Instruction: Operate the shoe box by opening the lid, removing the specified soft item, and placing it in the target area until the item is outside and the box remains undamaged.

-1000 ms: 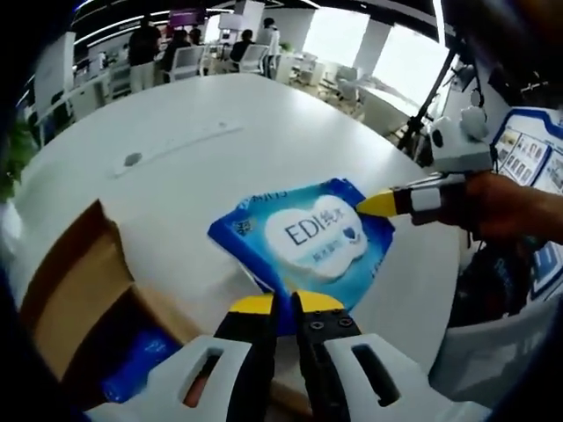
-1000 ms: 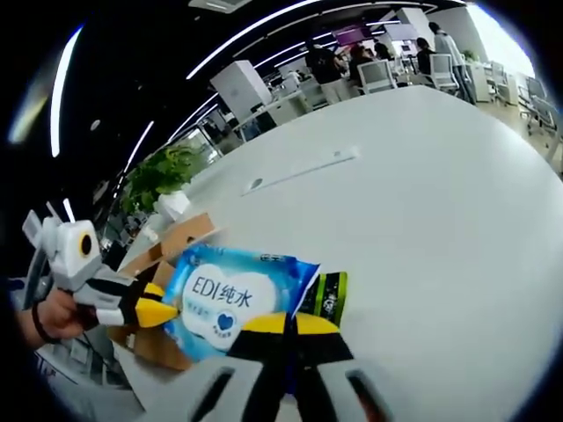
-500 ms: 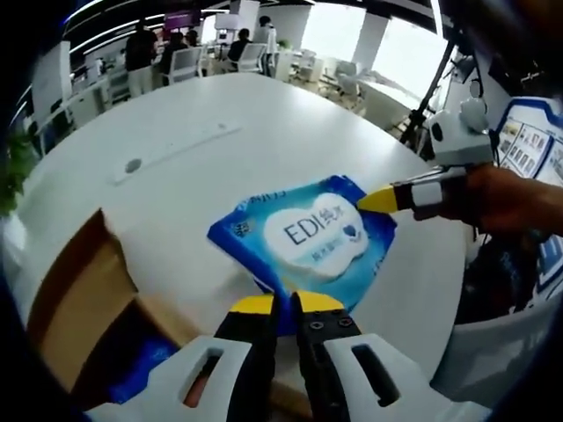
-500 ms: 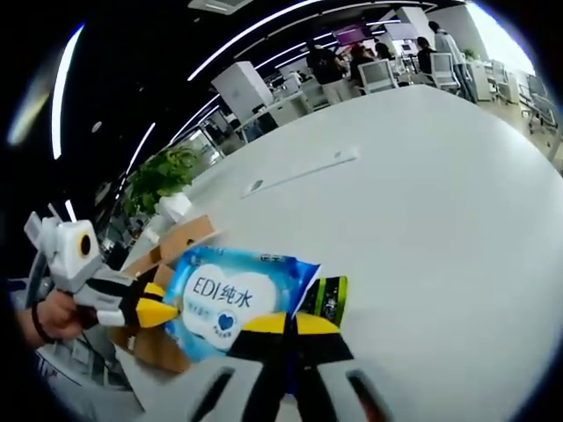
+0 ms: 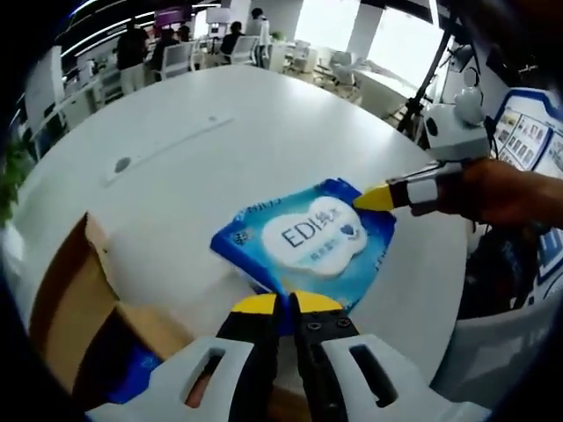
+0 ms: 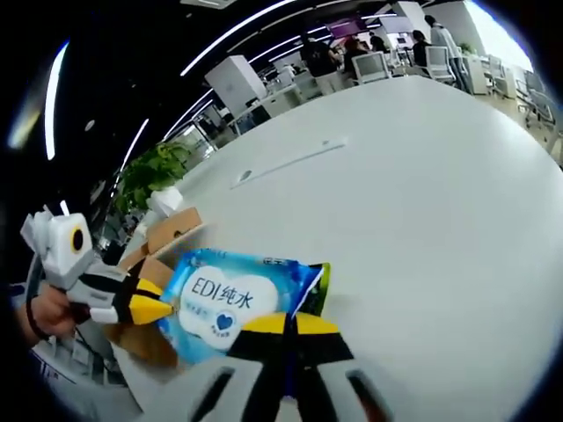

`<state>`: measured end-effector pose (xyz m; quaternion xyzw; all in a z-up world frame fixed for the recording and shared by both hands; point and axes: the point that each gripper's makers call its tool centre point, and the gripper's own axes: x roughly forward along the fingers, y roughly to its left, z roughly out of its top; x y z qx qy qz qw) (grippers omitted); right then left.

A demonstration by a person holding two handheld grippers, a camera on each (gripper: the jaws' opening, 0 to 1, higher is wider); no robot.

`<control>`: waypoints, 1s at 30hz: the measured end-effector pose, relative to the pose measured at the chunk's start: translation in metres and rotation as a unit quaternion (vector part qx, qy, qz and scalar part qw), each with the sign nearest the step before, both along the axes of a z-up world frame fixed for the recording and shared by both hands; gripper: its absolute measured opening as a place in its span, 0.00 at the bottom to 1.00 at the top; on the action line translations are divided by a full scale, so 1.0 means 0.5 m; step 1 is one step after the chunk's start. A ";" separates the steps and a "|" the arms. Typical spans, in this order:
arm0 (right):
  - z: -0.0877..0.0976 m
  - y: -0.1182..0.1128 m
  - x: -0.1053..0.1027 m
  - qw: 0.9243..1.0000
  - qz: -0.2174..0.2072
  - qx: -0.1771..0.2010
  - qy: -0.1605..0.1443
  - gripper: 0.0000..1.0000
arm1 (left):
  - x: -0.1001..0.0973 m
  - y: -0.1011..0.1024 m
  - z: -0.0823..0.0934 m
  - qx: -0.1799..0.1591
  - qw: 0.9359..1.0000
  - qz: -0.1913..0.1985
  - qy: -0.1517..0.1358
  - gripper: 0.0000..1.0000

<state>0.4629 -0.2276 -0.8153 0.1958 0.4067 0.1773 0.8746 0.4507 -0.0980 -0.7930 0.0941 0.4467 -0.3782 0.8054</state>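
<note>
A blue wet-wipes pack (image 5: 310, 236) with a white label is held between both grippers, low over the white table (image 5: 202, 114). My left gripper (image 5: 288, 303) is shut on its near edge. My right gripper (image 5: 374, 200) comes in from the right, held by a hand, and is shut on the pack's far corner. In the right gripper view the pack (image 6: 227, 297) lies just ahead of my right gripper (image 6: 288, 323), and my left gripper (image 6: 151, 309) pinches its left edge. The open cardboard shoe box (image 5: 75, 308) stands at the left, with something blue (image 5: 134, 376) inside.
A dark green strip (image 6: 319, 283) shows behind the pack's right edge. A long slot and a round port (image 5: 163, 151) mark the table (image 6: 422, 176). Chairs and people stand beyond its far edge. A potted plant (image 6: 154, 171) is behind the box (image 6: 167, 233).
Both views have shifted slightly. The pack stays held by both grippers, and less of the green strip shows behind it.
</note>
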 end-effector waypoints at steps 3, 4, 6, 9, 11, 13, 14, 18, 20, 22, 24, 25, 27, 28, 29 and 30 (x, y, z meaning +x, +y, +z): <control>-0.007 0.000 0.003 1.000 0.002 -0.002 0.002 0.00 | 0.007 -0.002 -0.014 0.007 1.000 -0.003 0.003 0.02; -0.010 0.000 0.004 1.000 0.002 -0.002 0.003 0.00 | 0.008 -0.002 -0.017 0.010 1.000 -0.004 0.004 0.02; -0.017 -0.001 0.004 1.000 0.002 -0.002 0.007 0.00 | 0.007 -0.005 -0.023 0.019 1.000 -0.008 0.006 0.01; -0.016 -0.002 0.006 1.000 0.002 0.003 0.003 0.00 | 0.008 -0.005 -0.029 0.030 0.999 -0.013 0.005 0.01; -0.016 -0.003 0.008 1.000 0.003 0.003 0.002 0.00 | 0.008 -0.005 -0.034 0.040 0.999 -0.020 0.003 0.01; -0.016 -0.004 0.011 1.000 0.002 0.003 0.002 0.00 | 0.009 -0.007 -0.041 0.046 0.999 -0.023 0.007 0.01; -0.016 -0.005 0.012 1.000 0.001 0.003 0.001 0.00 | 0.008 -0.008 -0.046 0.049 0.998 -0.025 0.010 0.01; -0.017 -0.006 0.013 1.000 0.000 0.002 0.000 0.00 | 0.006 -0.007 -0.052 0.058 0.998 -0.028 0.015 0.01; -0.018 -0.006 0.012 1.000 0.000 0.002 0.000 0.00 | 0.006 -0.005 -0.052 0.057 0.998 -0.024 0.021 0.01; -0.018 -0.007 0.011 1.000 -0.002 0.002 0.000 0.00 | 0.008 -0.004 -0.053 0.056 0.998 -0.020 0.025 0.01; -0.019 -0.008 0.011 1.000 -0.007 0.004 0.001 0.00 | 0.008 -0.005 -0.054 0.057 0.998 -0.023 0.025 0.02; -0.019 -0.008 0.010 1.000 -0.009 0.005 0.002 0.00 | 0.008 -0.004 -0.054 0.058 0.998 -0.024 0.024 0.02; -0.019 -0.009 0.009 1.000 -0.016 0.012 0.005 0.00 | 0.010 -0.002 -0.053 0.057 0.998 -0.019 0.023 0.03; -0.019 -0.010 0.009 1.000 -0.018 0.014 0.006 0.00 | 0.010 -0.001 -0.052 0.057 0.998 -0.017 0.022 0.03; -0.017 -0.012 0.008 1.000 -0.021 0.013 0.005 0.00 | 0.010 -0.001 -0.052 0.057 0.998 -0.016 0.022 0.03; -0.016 -0.013 0.007 1.000 -0.021 0.012 0.005 0.00 | 0.008 0.002 -0.053 0.059 0.998 -0.015 0.023 0.05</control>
